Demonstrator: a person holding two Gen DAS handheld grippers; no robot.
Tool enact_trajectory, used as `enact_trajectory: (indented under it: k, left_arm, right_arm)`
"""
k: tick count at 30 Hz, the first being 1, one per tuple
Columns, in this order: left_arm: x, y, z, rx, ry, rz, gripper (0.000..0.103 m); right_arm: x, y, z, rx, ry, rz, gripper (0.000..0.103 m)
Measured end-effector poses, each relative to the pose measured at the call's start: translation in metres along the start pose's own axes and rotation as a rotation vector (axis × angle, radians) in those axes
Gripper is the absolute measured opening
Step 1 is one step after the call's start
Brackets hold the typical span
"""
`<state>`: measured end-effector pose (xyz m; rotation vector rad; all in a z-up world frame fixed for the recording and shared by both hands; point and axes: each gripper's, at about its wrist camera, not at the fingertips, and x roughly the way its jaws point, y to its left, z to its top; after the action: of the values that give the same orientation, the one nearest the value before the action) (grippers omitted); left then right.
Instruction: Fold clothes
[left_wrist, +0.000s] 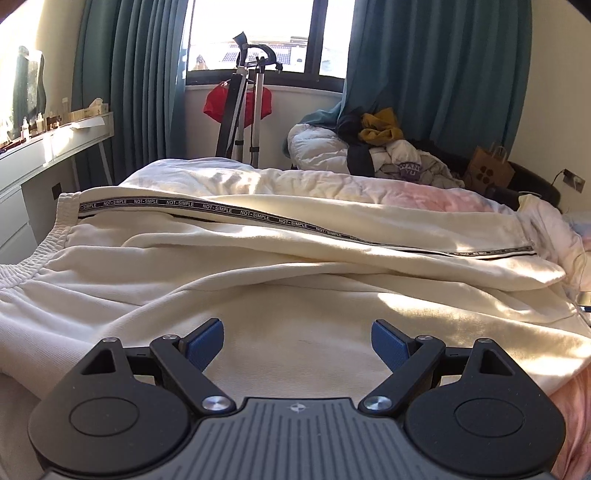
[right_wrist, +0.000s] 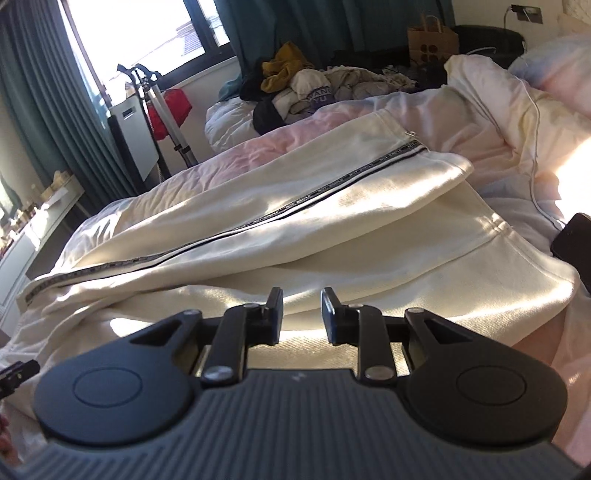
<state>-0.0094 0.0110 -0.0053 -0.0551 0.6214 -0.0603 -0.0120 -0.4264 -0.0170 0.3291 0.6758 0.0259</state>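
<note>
While the cream fleece trousers with a lettered black side stripe (left_wrist: 280, 236) were spread on the bed (left_wrist: 424, 192), soft and limp, the left tongs (left_wrist: 297, 345) were held wide and empty, the right tongs (right_wrist: 302, 314) narrowed on nothing; the waistband at nine o'clock was judged the best hold.

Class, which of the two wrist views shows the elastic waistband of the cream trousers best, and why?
The left wrist view: the gathered waistband of the cream trousers lies plain at the left, next to the start of the lettered stripe. The right wrist view shows the legs and hems well, but the waistband end is foreshortened at the far left.
</note>
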Motion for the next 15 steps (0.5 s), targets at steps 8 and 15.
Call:
enact_trajectory:
  k: [8,15]
  left_arm:
    - [-0.007,0.017,-0.001,-0.062,-0.002,0.029,0.102]
    - [-0.017,0.076,0.004,-0.309,0.021,0.123,0.103]
  right_arm:
    - [0.005,0.022,-0.004,-0.136,0.001,0.013,0.082]
    - [0.017,0.022,-0.005,-0.15,0.045,-0.033,0.082]
